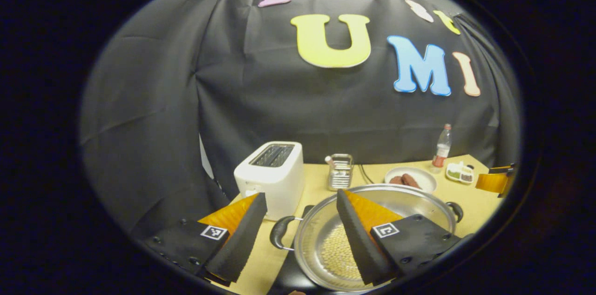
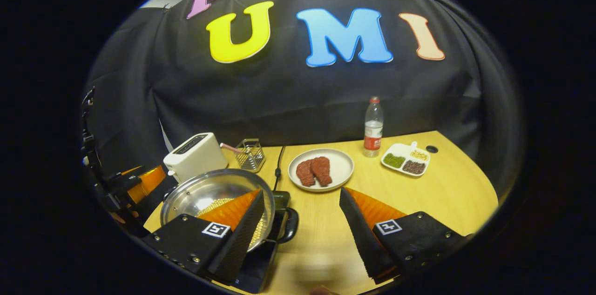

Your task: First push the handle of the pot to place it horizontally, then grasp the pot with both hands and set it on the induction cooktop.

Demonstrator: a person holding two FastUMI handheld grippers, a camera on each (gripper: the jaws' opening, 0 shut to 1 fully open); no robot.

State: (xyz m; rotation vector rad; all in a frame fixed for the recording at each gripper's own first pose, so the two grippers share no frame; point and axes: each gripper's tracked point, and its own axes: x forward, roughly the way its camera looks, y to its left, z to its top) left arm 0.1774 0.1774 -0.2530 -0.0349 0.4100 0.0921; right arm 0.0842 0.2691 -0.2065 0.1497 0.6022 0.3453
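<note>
A steel pot (image 1: 400,202) with pale grains in its bottom rests on the black induction cooktop (image 1: 285,272). Its black left handle (image 1: 279,232) lies below and between the fingers of my left gripper (image 1: 301,196), which is open; one finger reaches over the pot's inside. In the right gripper view the pot (image 2: 205,192) sits at lower left on the cooktop (image 2: 260,260). The black right handle (image 2: 291,224) lies between the spread fingers of my open right gripper (image 2: 301,192). The left gripper (image 2: 144,181) shows beyond the pot, and the right gripper (image 1: 496,182) at the far right edge.
On the wooden table (image 2: 442,192) stand a white toaster (image 1: 272,176), a wire basket (image 1: 340,171), a plate of meat (image 2: 320,169), a water bottle (image 2: 373,127) and a divided dish (image 2: 406,159). A black cable (image 2: 278,164) runs to the cooktop.
</note>
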